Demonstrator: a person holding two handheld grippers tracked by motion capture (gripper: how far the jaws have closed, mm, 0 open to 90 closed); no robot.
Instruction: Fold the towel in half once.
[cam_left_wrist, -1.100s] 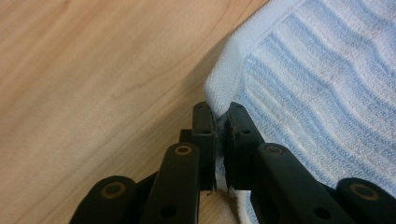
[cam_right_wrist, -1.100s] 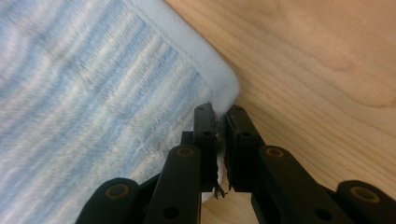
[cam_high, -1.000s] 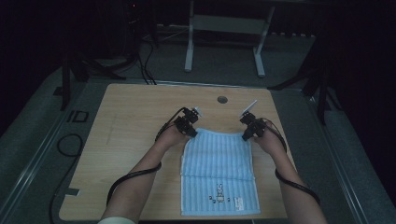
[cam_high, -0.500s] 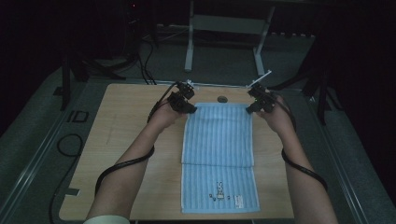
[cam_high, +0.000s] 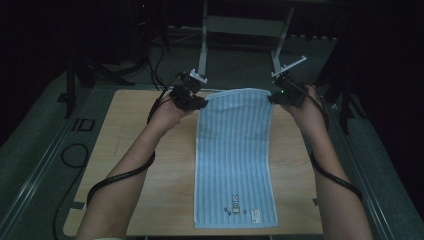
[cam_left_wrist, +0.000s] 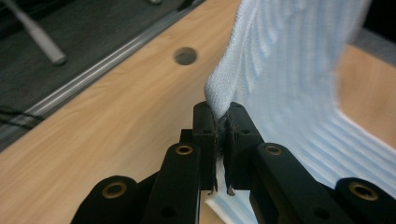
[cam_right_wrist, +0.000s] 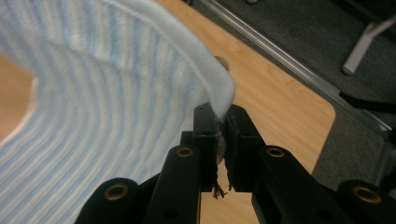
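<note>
Towel-spreading step: the left hand-held gripper (cam_high: 192, 100) and right hand-held gripper (cam_high: 281, 96) each pinch a far corner of the striped towel (cam_high: 235, 160), raised above the counter (cam_high: 125, 150); near end rests flat. Next, likely an even, level placement.

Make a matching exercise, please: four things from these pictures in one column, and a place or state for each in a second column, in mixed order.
Column 1:
1. left gripper
2. right gripper
3. towel
4. round hole in the table

Column 2:
A. light blue with stripes, far edge lifted, near end lying on the table
B. shut on the towel's far right corner
C. near the table's far edge
D. shut on the towel's far left corner

Pairs: 1-D, 2-B, 3-A, 4-C
</note>
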